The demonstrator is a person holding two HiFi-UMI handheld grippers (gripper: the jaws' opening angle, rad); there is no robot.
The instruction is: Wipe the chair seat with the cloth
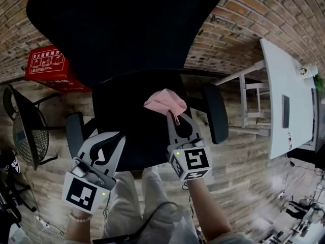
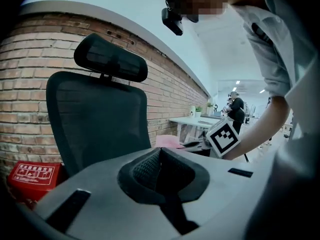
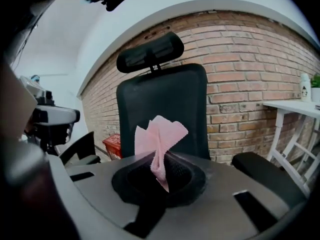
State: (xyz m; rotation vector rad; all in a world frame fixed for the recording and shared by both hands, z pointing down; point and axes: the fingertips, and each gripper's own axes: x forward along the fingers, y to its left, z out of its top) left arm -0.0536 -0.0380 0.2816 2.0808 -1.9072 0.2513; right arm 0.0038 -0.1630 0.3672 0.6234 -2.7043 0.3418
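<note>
A black office chair stands against the brick wall, its seat (image 1: 133, 117) dark below the tall mesh back (image 1: 127, 24). My right gripper (image 1: 176, 120) is shut on a pink cloth (image 1: 165, 101), which hangs bunched just above the right part of the seat. In the right gripper view the pink cloth (image 3: 159, 143) sticks up from between the closed jaws, with the chair back (image 3: 162, 109) behind it. My left gripper (image 1: 103, 150) hovers at the seat's front left corner, shut with nothing in it. From the left gripper view I see the chair back (image 2: 97, 119) and headrest (image 2: 110, 59).
Two armrests (image 1: 217, 112) (image 1: 75, 131) flank the seat. A red box (image 1: 50, 67) lies on the floor at the left by the wall. A black wire stool (image 1: 28, 131) stands farther left. A white table (image 1: 284, 95) is at the right. The person's legs (image 1: 147, 202) are below the seat.
</note>
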